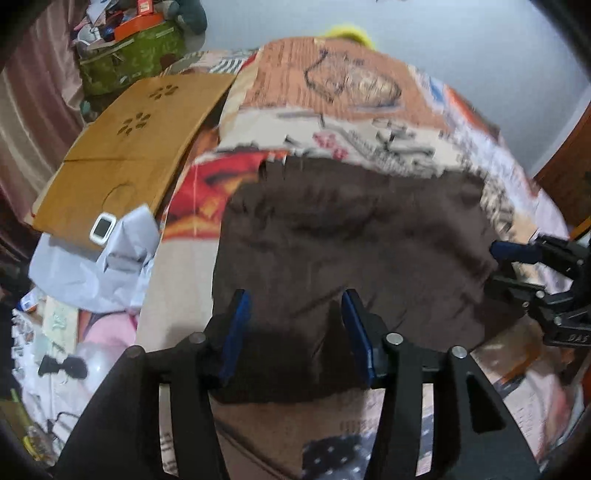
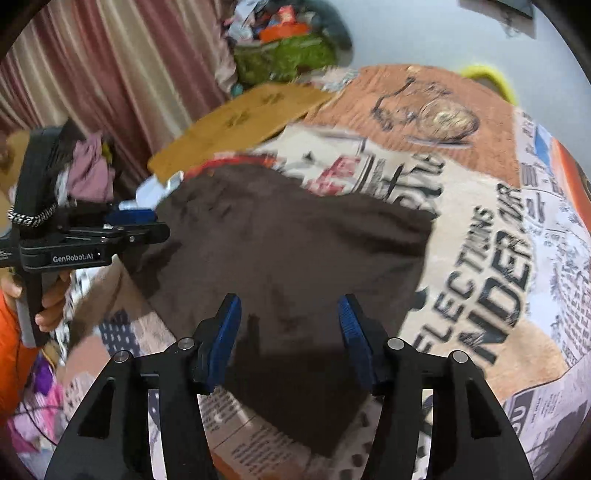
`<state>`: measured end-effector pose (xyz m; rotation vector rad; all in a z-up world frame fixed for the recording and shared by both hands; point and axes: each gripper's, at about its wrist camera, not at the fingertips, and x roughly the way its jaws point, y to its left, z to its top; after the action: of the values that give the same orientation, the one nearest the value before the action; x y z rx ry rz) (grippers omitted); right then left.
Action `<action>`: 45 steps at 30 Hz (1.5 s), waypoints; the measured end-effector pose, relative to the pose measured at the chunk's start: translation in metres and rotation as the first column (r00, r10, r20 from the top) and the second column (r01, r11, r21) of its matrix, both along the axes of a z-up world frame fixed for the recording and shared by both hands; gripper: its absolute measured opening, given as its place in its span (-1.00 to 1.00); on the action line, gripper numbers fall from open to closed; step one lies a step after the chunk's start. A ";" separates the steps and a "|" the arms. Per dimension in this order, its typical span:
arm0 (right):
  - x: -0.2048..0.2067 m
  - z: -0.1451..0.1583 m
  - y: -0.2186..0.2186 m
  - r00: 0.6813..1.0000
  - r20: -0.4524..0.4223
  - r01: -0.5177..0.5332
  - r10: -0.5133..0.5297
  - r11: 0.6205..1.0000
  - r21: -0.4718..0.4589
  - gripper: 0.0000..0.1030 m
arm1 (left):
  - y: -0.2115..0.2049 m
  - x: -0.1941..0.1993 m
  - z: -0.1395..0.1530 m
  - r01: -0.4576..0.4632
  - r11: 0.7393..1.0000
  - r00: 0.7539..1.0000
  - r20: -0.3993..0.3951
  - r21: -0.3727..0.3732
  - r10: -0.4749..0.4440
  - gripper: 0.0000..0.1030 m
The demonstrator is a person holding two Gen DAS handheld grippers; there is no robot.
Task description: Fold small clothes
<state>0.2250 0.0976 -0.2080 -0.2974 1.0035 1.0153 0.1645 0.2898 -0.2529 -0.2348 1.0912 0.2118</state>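
A dark brown garment (image 1: 351, 243) lies spread flat on a newspaper-print bedsheet (image 1: 332, 96); it also shows in the right wrist view (image 2: 280, 251). My left gripper (image 1: 295, 317) is open and empty, hovering over the garment's near left edge. My right gripper (image 2: 288, 325) is open and empty over the garment's near right part. Each gripper appears in the other's view: the right gripper (image 1: 517, 262) at the garment's right edge, the left gripper (image 2: 147, 225) at its left edge.
A brown cardboard sheet (image 1: 125, 147) lies left of the bed, with a small white device (image 1: 102, 228) and grey plastic wrap (image 1: 96, 266) beside it. A green bag (image 1: 129, 59) and clutter stand at the back left by pink curtains (image 2: 110, 74). A yellow object (image 1: 351, 33) sits at the bed's far end.
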 end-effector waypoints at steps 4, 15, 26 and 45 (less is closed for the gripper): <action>0.000 -0.013 -0.005 0.999 -0.051 0.011 -0.014 0.999 -0.050 0.00 | 0.007 -0.009 -0.008 -0.039 0.999 0.999 -0.036 -0.002 0.039 0.09; -0.008 0.006 -0.046 0.995 -0.015 0.102 -0.103 0.994 -0.041 0.01 | 0.020 -0.044 0.022 -0.138 0.990 0.990 -0.008 0.023 0.138 0.19; -0.049 0.101 -0.088 0.974 0.130 0.152 -0.184 0.962 0.229 0.01 | -0.042 -0.086 0.136 -0.083 0.994 0.961 0.269 0.069 0.061 0.20; -0.182 0.221 -0.163 0.859 0.401 0.010 -0.318 0.794 0.608 0.01 | -0.186 -0.228 0.281 -0.114 0.967 0.684 0.724 0.230 -0.091 0.28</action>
<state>0.0428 -0.0652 0.0128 0.0641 0.2122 0.9673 -0.0637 0.1036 0.0282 -0.0708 0.2426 0.2392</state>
